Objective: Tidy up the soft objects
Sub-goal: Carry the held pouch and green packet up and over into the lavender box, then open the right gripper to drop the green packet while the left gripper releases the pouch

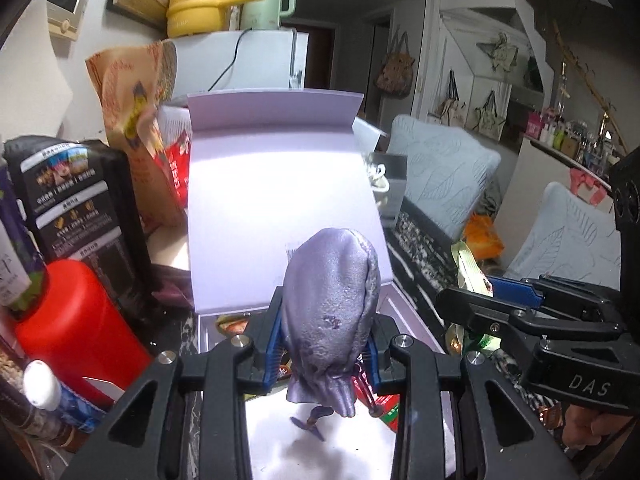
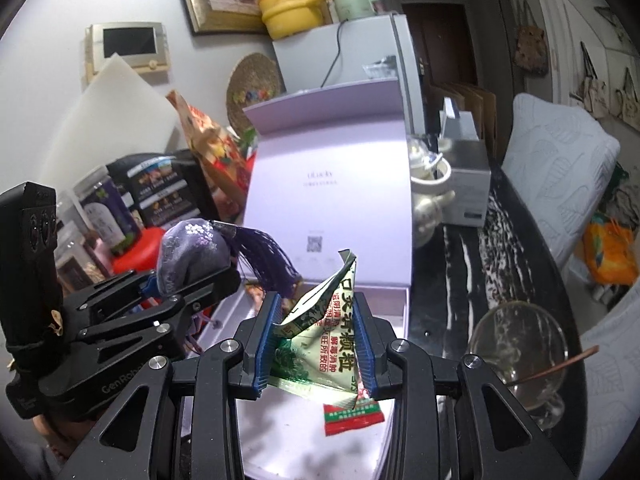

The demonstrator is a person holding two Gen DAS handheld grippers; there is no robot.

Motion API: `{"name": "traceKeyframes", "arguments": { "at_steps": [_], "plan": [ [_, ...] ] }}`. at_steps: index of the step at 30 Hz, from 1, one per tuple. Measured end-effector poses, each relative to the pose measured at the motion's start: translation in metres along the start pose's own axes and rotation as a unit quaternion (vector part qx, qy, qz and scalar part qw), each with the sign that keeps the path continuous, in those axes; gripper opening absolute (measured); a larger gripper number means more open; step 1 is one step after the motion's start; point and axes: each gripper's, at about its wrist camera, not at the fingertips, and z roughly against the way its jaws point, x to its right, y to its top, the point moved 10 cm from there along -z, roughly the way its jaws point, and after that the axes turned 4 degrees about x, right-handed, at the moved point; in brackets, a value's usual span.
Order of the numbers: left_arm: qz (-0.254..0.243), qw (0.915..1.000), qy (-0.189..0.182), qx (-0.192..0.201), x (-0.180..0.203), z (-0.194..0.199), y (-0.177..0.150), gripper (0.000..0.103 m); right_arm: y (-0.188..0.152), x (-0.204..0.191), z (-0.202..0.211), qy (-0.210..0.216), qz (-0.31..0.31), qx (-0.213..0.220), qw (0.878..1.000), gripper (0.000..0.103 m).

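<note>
The left gripper (image 1: 326,344) is closed on a purple pouch (image 1: 332,304), which stands upright between its blue pads with the tied neck hanging below. Just beside it, the right gripper (image 2: 316,344) is closed on a crumpled green sachet (image 2: 320,340); its red end hangs under the jaws. Both are held above the near part of an open lilac box (image 2: 396,300), whose lid (image 1: 276,184) stands up at the far edge. A red bottle (image 1: 76,332) stands left of the box, and a glass cup (image 2: 516,344) stands on its right.
</note>
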Motion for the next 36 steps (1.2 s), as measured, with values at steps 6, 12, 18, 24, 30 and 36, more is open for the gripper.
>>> {"name": "traceKeyframes", "arguments": {
  "at_steps": [6,12,18,24,30,36],
  "plan": [
    [-0.004,0.9993,0.008,-0.038,-0.002,-0.021,-0.015,0.032,-0.01,0.004,-0.019,-0.007,-0.002,-0.021,1.0,0.035],
    [-0.001,0.9974,0.022,-0.069,-0.01,-0.039,-0.031,0.032,-0.018,0.01,-0.034,-0.006,-0.01,-0.042,0.999,0.035],
    [-0.009,0.9955,0.031,-0.089,-0.01,-0.047,-0.04,0.032,-0.024,0.016,-0.047,-0.014,-0.01,-0.058,0.998,0.035],
    [-0.011,0.9924,0.037,-0.116,-0.011,-0.056,-0.052,0.032,-0.032,0.024,-0.062,-0.029,-0.005,-0.077,0.997,0.035],
    [-0.008,0.9888,0.044,-0.143,-0.016,-0.066,-0.063,0.032,-0.044,0.027,-0.076,-0.033,-0.002,-0.097,0.995,0.035],
    [0.007,0.9814,0.062,-0.181,-0.026,-0.077,-0.079,0.032,-0.051,0.029,-0.088,-0.036,0.001,-0.109,0.993,0.036]
  ]
}}
